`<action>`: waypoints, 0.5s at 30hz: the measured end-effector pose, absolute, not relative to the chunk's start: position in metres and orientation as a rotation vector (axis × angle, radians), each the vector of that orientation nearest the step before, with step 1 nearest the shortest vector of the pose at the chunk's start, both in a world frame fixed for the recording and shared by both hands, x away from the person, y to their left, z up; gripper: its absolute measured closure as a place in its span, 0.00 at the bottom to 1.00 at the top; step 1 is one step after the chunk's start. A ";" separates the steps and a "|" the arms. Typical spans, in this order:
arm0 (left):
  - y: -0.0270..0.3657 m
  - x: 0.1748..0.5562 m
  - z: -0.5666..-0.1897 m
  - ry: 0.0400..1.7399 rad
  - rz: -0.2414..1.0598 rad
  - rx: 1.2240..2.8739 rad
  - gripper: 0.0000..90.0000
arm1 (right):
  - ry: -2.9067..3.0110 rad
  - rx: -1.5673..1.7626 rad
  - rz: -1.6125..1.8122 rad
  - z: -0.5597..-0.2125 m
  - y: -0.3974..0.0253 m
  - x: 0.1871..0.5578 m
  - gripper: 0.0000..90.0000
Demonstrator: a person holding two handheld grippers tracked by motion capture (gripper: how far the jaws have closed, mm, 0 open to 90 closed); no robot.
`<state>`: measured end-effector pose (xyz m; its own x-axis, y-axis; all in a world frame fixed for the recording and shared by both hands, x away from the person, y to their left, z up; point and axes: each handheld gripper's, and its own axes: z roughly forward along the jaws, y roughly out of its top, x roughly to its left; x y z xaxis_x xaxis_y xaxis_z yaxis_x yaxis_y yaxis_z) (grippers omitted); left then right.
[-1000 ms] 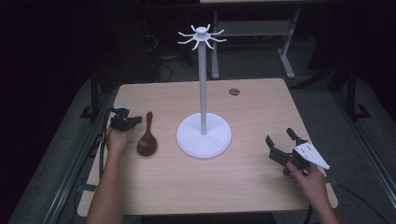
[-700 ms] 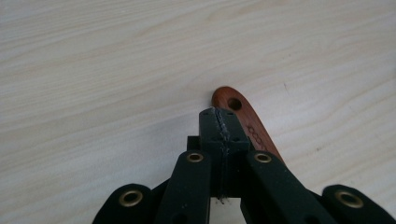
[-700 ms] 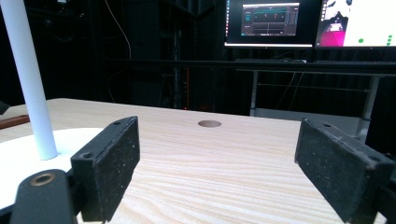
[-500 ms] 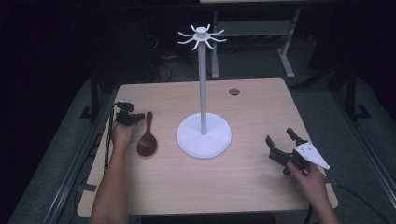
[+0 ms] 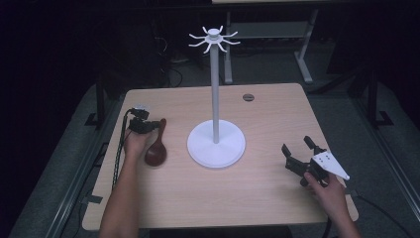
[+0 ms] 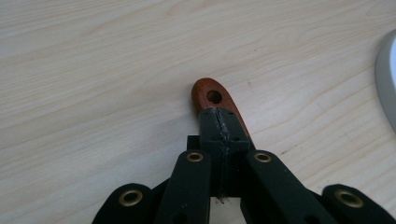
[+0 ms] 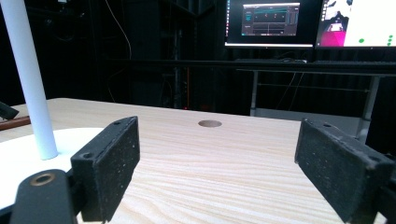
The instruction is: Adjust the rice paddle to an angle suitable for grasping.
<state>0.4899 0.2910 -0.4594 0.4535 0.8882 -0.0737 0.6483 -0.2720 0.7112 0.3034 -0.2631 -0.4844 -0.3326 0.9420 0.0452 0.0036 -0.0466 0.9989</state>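
A dark brown wooden spoon (image 5: 155,151) lies on the table left of the white hook stand (image 5: 214,94), bowl toward me. My left gripper (image 5: 144,124) is at its handle end. In the left gripper view the jaws (image 6: 219,120) are pressed together over the spoon handle (image 6: 212,95), whose holed tip sticks out beyond them. My right gripper (image 5: 297,145) hovers low at the table's right, jaws wide apart with nothing between them. In the right gripper view its pads (image 7: 114,163) frame bare table, with the stand's pole (image 7: 30,79) at the left.
The stand's round white base (image 5: 216,145) takes up the table's middle, and its hooks (image 5: 214,37) spread out high above. A cable hole (image 5: 248,97) sits near the far edge. Monitors (image 7: 268,21) glow beyond the table. Dark floor and desk legs surround it.
My left gripper has slid right, up to the spoon's handle end, and its jaws now sit shut on it. The right gripper has stayed in place, open.
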 end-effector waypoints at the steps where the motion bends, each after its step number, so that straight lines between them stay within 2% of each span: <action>1: 0.289 0.490 -0.460 1.283 0.443 2.013 1.00 | 1.430 1.059 1.491 -0.484 -0.263 0.303 0.15; 15: 0.275 0.489 -0.462 1.255 0.400 2.021 1.00 | 1.430 1.056 1.491 -0.484 -0.263 0.304 0.15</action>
<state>0.4887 0.2746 -0.4619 0.4799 0.8712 -0.1039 0.6502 -0.2736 0.7088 0.3035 -0.2631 -0.4844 -0.3331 0.9420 0.0405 0.0008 -0.0427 0.9991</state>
